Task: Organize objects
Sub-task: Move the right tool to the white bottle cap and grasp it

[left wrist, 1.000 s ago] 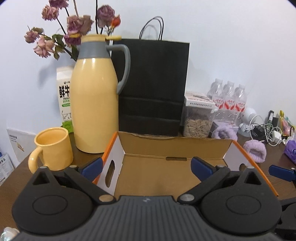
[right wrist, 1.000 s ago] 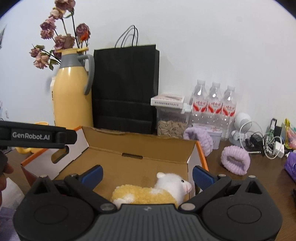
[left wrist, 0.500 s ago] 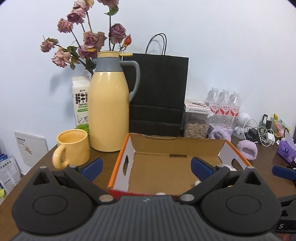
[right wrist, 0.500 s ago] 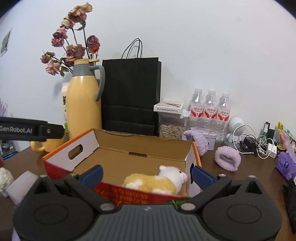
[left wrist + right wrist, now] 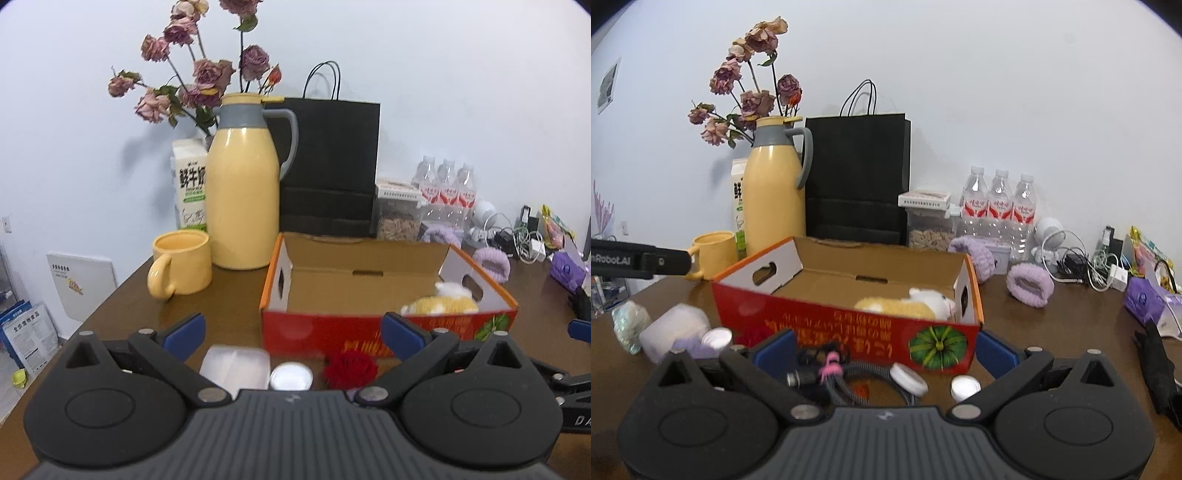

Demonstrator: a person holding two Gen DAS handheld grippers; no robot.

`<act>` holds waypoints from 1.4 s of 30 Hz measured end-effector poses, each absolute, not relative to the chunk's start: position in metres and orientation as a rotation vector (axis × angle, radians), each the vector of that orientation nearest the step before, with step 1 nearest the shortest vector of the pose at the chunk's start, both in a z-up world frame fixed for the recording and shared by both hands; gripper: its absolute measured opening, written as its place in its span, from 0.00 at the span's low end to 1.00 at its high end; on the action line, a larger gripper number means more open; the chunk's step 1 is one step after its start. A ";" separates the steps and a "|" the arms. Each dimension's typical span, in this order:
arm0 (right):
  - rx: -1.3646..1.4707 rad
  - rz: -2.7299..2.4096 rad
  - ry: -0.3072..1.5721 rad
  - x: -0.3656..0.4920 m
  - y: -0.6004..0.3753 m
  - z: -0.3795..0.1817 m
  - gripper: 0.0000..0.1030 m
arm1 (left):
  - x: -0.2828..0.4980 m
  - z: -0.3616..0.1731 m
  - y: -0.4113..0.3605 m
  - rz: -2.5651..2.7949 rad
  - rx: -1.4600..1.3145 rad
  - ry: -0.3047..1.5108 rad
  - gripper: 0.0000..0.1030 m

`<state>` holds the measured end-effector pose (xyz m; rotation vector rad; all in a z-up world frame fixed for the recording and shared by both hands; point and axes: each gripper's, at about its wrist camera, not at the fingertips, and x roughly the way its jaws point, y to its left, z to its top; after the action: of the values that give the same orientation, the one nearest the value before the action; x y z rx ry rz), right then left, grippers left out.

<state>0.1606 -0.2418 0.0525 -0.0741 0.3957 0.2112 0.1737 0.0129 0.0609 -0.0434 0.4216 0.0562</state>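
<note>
Both grippers have pulled back from the red cardboard box [image 5: 388,295], which now sits farther off on the brown table [image 5: 229,295]. Inside, at its right end, lies a yellow-and-white plush sheep [image 5: 908,304]. Left gripper [image 5: 291,334] and right gripper [image 5: 884,349] gape wide, holding nothing.

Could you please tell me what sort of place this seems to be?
Probably an office or home desk against a wall: a brown wooden table crowded with a yellow thermos jug, plastic water bottles and tangled chargers and cables.

bright, even light | soft wall shadows | fisheye-bent edges | foreground blurred
</note>
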 end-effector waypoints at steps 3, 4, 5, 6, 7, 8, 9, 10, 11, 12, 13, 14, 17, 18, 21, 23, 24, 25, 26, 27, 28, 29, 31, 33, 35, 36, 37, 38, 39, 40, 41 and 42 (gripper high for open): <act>-0.070 0.209 0.414 0.150 -0.247 0.045 1.00 | 0.163 0.053 0.018 0.067 -0.040 0.431 1.00; -0.070 0.209 0.421 0.147 -0.249 0.042 1.00 | 0.159 0.050 0.020 0.073 -0.041 0.431 1.00; -0.072 0.208 0.428 0.144 -0.250 0.039 1.00 | 0.156 0.047 0.022 0.079 -0.044 0.436 1.00; -0.074 0.207 0.435 0.140 -0.252 0.036 1.00 | 0.153 0.045 0.024 0.080 -0.047 0.442 1.00; -0.075 0.207 0.443 0.139 -0.253 0.033 1.00 | 0.151 0.044 0.026 0.079 -0.050 0.444 1.00; -0.077 0.206 0.451 0.137 -0.254 0.031 1.00 | 0.148 0.042 0.029 0.082 -0.053 0.449 1.00; -0.080 0.205 0.459 0.136 -0.256 0.028 1.00 | 0.146 0.040 0.031 0.084 -0.054 0.452 1.00; -0.082 0.204 0.466 0.135 -0.257 0.026 1.00 | 0.144 0.038 0.033 0.087 -0.057 0.457 1.00; -0.085 0.202 0.472 0.134 -0.259 0.023 1.00 | 0.143 0.037 0.035 0.089 -0.057 0.461 1.00; -0.086 0.199 0.478 0.134 -0.260 0.021 1.00 | 0.142 0.036 0.037 0.093 -0.058 0.464 1.00; -0.084 0.195 0.483 0.134 -0.262 0.020 1.00 | 0.141 0.035 0.039 0.094 -0.059 0.467 1.00; -0.081 0.190 0.486 0.134 -0.265 0.018 1.00 | 0.140 0.033 0.042 0.094 -0.062 0.471 1.00; -0.067 0.178 0.488 0.136 -0.274 0.016 1.00 | 0.139 0.031 0.050 0.102 -0.075 0.481 1.00; -0.061 0.174 0.489 0.138 -0.276 0.015 1.00 | 0.139 0.031 0.052 0.104 -0.082 0.484 1.00; -0.056 0.161 0.487 0.144 -0.282 0.015 1.00 | 0.141 0.030 0.058 0.119 -0.097 0.491 1.00; -0.057 0.150 0.485 0.150 -0.286 0.015 1.00 | 0.142 0.029 0.060 0.127 -0.100 0.494 1.00; -0.059 0.143 0.485 0.154 -0.289 0.015 0.99 | 0.143 0.028 0.061 0.130 -0.099 0.497 1.00; -0.061 0.137 0.487 0.158 -0.291 0.014 0.98 | 0.144 0.027 0.062 0.133 -0.097 0.500 1.00; -0.065 0.132 0.489 0.163 -0.294 0.014 0.96 | 0.145 0.027 0.063 0.137 -0.096 0.501 1.00; -0.069 0.124 0.494 0.169 -0.297 0.014 0.94 | 0.145 0.026 0.063 0.140 -0.096 0.501 1.00; -0.073 0.117 0.501 0.176 -0.300 0.013 0.92 | 0.146 0.025 0.064 0.143 -0.096 0.502 1.00; -0.077 0.112 0.508 0.182 -0.303 0.013 0.90 | 0.147 0.025 0.064 0.146 -0.096 0.502 1.00; -0.091 0.106 0.520 0.194 -0.305 0.011 0.84 | 0.149 0.025 0.065 0.152 -0.098 0.504 1.00; -0.108 0.105 0.539 0.210 -0.306 0.009 0.82 | 0.151 0.024 0.065 0.160 -0.099 0.506 1.00; -0.115 0.107 0.561 0.224 -0.305 0.005 0.80 | 0.154 0.023 0.066 0.167 -0.102 0.511 1.00; -0.116 0.113 0.574 0.232 -0.304 0.003 0.78 | 0.155 0.023 0.066 0.170 -0.102 0.514 1.00; -0.116 0.120 0.587 0.239 -0.302 0.000 0.76 | 0.156 0.022 0.066 0.172 -0.101 0.516 1.00; -0.114 0.128 0.602 0.246 -0.301 -0.003 0.74 | 0.156 0.021 0.066 0.174 -0.099 0.519 1.00; -0.114 0.129 0.617 0.253 -0.300 -0.006 0.72 | 0.158 0.021 0.066 0.178 -0.098 0.522 1.00; -0.115 0.130 0.629 0.259 -0.298 -0.009 0.68 | 0.158 0.020 0.066 0.182 -0.096 0.525 1.00; -0.114 0.134 0.644 0.264 -0.297 -0.012 0.63 | 0.159 0.020 0.067 0.186 -0.095 0.528 1.00; -0.105 0.139 0.647 0.266 -0.296 -0.014 0.61 | 0.159 0.019 0.067 0.189 -0.096 0.530 1.00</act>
<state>0.2664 -0.2963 -0.0138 -0.1051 0.6465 0.1392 0.1595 0.0672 0.0193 -0.0959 0.5298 0.1888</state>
